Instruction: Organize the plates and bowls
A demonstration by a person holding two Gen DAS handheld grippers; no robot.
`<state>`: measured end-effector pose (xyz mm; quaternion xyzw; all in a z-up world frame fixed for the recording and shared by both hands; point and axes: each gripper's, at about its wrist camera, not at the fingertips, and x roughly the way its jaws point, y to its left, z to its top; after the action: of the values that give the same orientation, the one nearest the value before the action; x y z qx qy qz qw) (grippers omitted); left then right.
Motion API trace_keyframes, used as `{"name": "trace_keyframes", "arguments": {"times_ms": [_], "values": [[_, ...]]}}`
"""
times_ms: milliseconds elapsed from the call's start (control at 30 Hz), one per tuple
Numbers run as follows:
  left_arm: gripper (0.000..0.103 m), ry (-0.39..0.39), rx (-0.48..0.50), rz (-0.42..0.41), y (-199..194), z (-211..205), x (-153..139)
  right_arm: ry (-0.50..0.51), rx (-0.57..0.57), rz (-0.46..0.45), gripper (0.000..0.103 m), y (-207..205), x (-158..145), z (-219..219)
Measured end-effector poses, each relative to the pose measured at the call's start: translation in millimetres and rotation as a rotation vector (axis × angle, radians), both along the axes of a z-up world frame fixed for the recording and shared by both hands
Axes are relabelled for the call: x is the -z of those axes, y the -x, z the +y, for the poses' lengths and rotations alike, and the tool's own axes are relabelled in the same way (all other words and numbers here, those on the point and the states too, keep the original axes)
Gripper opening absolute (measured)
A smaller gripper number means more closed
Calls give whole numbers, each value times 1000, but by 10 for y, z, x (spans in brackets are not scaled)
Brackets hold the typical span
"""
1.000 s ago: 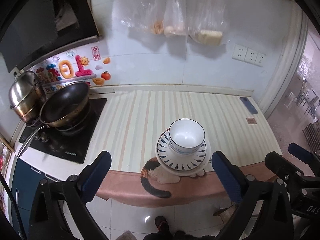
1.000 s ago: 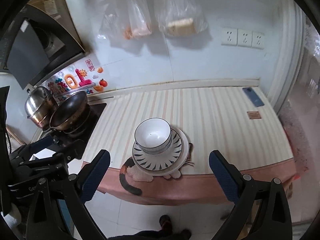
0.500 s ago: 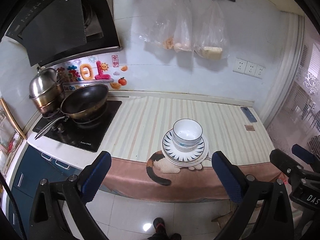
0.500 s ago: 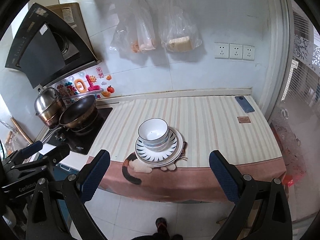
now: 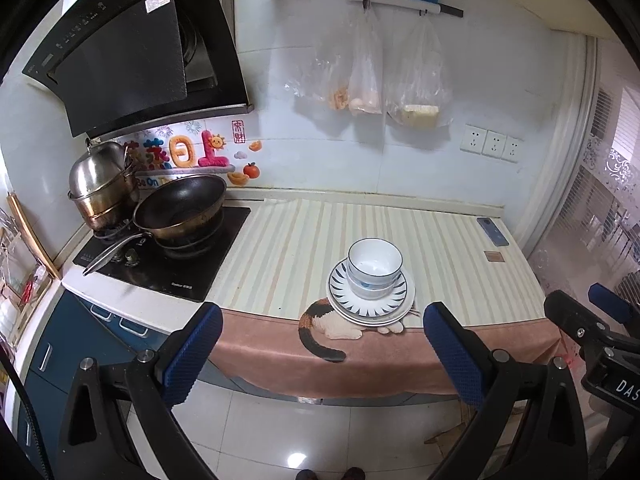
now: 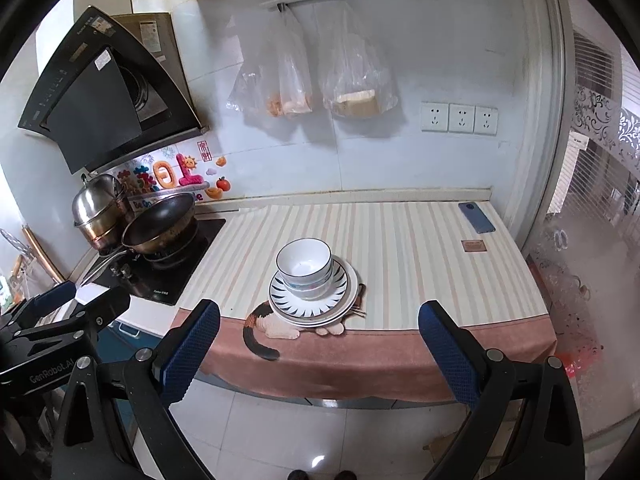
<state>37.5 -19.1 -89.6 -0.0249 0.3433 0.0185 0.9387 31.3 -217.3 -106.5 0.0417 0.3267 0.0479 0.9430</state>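
I hold my left gripper and right gripper spread wide, empty, back from the table. Ahead of both, bowls sit stacked on plates at the table's near edge; a wok lies far left.

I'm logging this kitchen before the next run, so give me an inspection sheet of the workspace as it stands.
Surface: striped cloth with cat print covering the counter.
Job's things: white blue-rimmed bowls nested on stacked blue-patterned plates, near the front edge.
Clutter: dark phone and small brown tag at far right.
Grippers: left claw and right claw open, empty, short of the counter.
Cables: nothing seen.
Surroundings: black wok, steel pot, hanging plastic bags, wall sockets.
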Motion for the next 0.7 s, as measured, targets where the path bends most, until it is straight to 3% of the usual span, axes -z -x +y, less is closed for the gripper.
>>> {"name": "trace_keyframes", "arguments": {"times_ms": [700], "values": [[103,-18,22,-14,238,160,-58,-7,25,-3,102,212,8,181]]}}
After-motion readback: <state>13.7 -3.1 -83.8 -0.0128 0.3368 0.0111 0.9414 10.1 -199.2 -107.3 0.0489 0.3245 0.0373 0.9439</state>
